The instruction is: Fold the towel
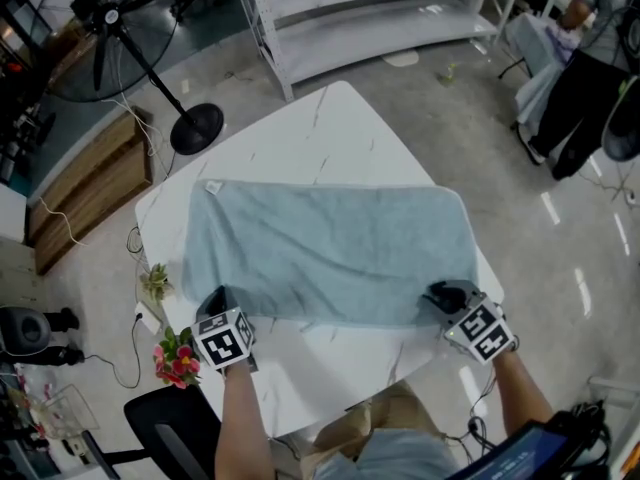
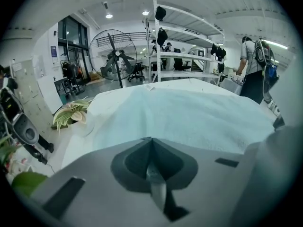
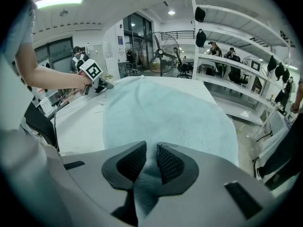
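No readable text, numbers or brand marks in any view. Closest thing: black-and-white square coded markers on the marker cube [image 1: 224, 340] of the left gripper [image 1: 214, 301] and on the right gripper [image 1: 441, 296] cube [image 1: 482, 330], patterns only, no letters. Small tag [image 1: 212, 187] on the towel [image 1: 330, 253] corner straight ahead of the left gripper is too small to read

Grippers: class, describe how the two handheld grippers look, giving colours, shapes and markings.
The left gripper and right gripper match: pale grey bodies, dark rounded pads, cross-hatched in the right gripper view, and a white cube with black square markers on each. The forearms show no sleeves.
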### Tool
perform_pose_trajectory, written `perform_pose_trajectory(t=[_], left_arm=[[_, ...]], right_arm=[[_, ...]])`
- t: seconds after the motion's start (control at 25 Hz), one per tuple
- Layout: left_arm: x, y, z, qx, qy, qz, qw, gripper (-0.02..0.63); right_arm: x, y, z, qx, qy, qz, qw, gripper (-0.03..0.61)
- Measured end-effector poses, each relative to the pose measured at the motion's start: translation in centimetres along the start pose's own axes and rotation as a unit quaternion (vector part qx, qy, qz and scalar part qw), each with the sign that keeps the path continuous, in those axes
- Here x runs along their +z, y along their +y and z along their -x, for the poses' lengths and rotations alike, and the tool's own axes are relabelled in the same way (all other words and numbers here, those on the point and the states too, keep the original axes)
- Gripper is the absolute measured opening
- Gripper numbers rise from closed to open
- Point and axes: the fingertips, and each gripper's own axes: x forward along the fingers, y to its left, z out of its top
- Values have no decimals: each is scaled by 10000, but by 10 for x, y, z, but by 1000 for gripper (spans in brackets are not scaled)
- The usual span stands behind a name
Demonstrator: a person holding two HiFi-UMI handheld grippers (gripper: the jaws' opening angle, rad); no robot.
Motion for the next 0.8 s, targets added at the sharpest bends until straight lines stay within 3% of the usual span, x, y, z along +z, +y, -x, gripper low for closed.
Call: perform_pose_trajectory(t=[0.8], left_arm=[[-18,-6,15,75,86,-163,9998,8]], right_arm=[[-19,-11,16,-6,126,-22,9999,67]])
